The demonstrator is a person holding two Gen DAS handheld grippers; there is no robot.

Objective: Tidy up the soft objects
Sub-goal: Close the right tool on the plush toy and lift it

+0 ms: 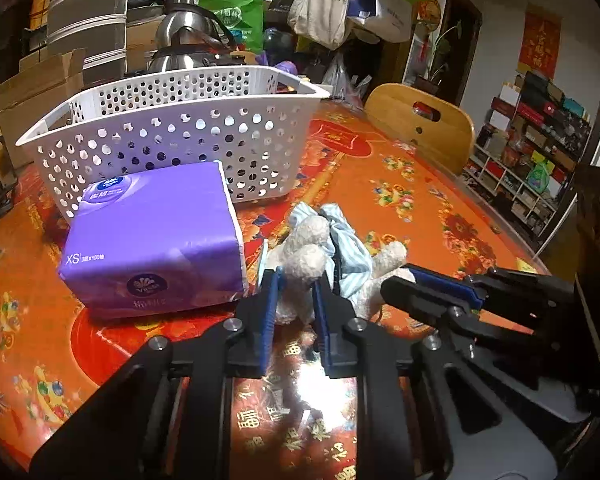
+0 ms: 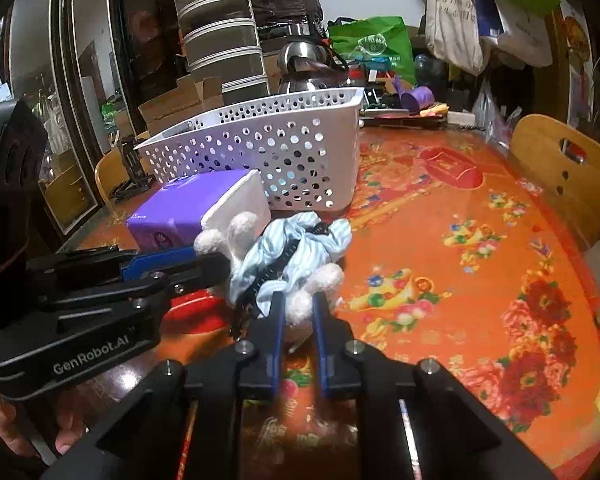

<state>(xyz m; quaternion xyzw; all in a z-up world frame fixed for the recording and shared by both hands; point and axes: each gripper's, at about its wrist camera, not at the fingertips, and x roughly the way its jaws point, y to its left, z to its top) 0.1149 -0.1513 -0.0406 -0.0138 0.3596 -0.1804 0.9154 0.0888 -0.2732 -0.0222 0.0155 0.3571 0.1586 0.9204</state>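
Since each hand-held gripper, left [image 1: 294, 292] and right [image 2: 298, 308], pinches only one limb of the plush toy [image 1: 304, 252], uneven lifting toward the basket [image 1: 172, 132] ahead could tear it loose.

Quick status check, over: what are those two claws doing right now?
Left gripper, right gripper: both shut on plush toy. Toy on table, basket beyond. Tissue pack beside toy, not blocking.
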